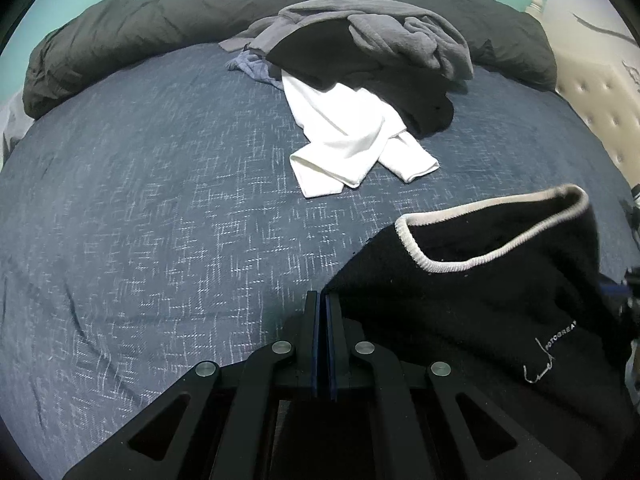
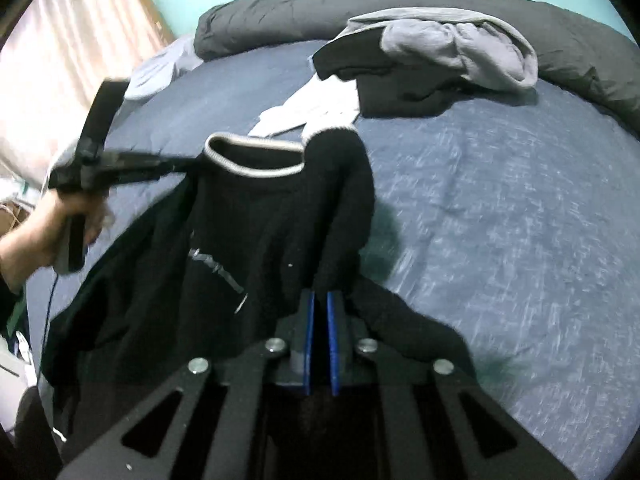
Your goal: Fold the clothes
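While both grippers (image 1: 323, 300) (image 2: 320, 300) pinch the black top (image 1: 480, 300) — logo print unreadable.

- The room light is soft and even, a little dim; my left view is sharp.
- Brightness comes from the pale curtain (image 2: 60, 80), washed out.
- My right view is smeared: the bedsheet (image 2: 500, 220) streaks, my left gripper (image 2: 188, 164) blurs.
- Fisheye bends the bed; corners go black.
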Tool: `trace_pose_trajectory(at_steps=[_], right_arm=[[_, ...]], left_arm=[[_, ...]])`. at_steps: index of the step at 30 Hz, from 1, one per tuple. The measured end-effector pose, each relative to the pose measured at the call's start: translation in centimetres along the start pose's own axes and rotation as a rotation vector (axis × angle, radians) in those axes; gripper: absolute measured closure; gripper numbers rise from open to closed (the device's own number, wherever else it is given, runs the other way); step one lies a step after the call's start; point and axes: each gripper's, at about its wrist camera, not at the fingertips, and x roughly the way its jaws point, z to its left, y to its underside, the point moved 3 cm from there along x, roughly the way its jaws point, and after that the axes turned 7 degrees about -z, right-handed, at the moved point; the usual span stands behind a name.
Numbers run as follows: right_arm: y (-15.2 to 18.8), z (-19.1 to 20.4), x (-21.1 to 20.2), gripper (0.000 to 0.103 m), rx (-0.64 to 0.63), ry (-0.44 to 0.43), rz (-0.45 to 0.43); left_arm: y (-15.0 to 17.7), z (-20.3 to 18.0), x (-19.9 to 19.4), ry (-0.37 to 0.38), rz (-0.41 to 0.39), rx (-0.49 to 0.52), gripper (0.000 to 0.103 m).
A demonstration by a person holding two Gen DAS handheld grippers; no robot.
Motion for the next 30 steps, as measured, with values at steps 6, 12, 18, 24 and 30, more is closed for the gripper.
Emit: trace_pose_trajectory(at_steps=[6,12,18,24,30], right_arm=[[0.8,0.9,-0.5,0.093,0.032,-0.077,-0.020],[-1.0,-3.3,-1.8,0.066,0.189,-0.034,-0.119],[-3.5,-6.2,2.2,0.044,0.332,0.033,-0.034],[-3.8,-3.6,4.6,0.075,0.162,0.071,0.014],[-5.5,-3.1,2.4,0.096,0.064,0.219,-0.036]], left_arm=[[0.4,0.1,-0.8,0.004,0.003,0.014,0.100],[0.9,0.4,-1.1,0.015,-0.003,0.002,0.100],[1.2,0.5,-1.0,0.021,-0.007,0.000,0.100],[1.5,0.5,-0.6,0.036,-0.011,0.002,0.100],[1.4,0.3,-1.1,0.026,-0.028,0.006,0.100]])
